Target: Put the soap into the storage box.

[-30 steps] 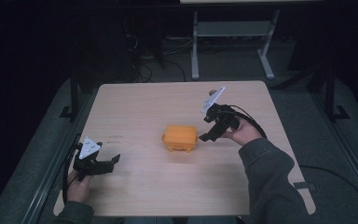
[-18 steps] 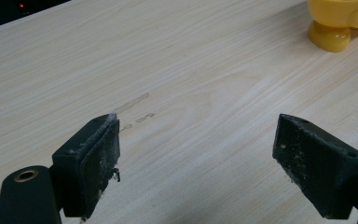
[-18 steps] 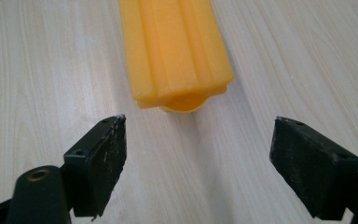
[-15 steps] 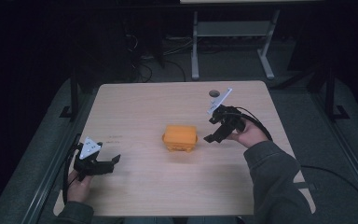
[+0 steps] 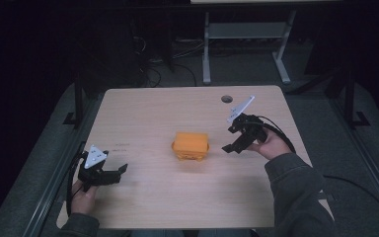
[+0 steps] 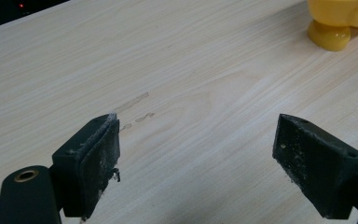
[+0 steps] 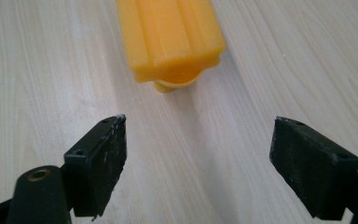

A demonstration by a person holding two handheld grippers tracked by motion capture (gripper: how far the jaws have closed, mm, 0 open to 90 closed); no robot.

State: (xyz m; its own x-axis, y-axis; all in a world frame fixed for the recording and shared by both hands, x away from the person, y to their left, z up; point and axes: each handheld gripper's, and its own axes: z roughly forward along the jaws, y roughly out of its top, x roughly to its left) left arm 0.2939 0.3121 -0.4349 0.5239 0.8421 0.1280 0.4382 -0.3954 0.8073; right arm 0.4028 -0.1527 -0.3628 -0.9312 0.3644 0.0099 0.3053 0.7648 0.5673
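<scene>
An orange box (image 5: 191, 145) sits mid-desk (image 5: 143, 108); the right gripper (image 5: 234, 144), jaws spread and empty, sits at its 3 o'clock; likely a grasp: centre the jaws on the box's sides before closing; the left gripper (image 5: 121, 172) rests spread at 8 o'clock

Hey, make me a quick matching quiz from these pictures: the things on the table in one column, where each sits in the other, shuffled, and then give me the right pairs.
Things
1. orange box
2. left tongs
3. right tongs
4. round hole in the table

Places
A. near the far edge of the table
B. middle of the table
C. just beside the box, open
D. near the table's left front corner, open, far from the box

Pairs: 1-B, 2-D, 3-C, 4-A
</scene>
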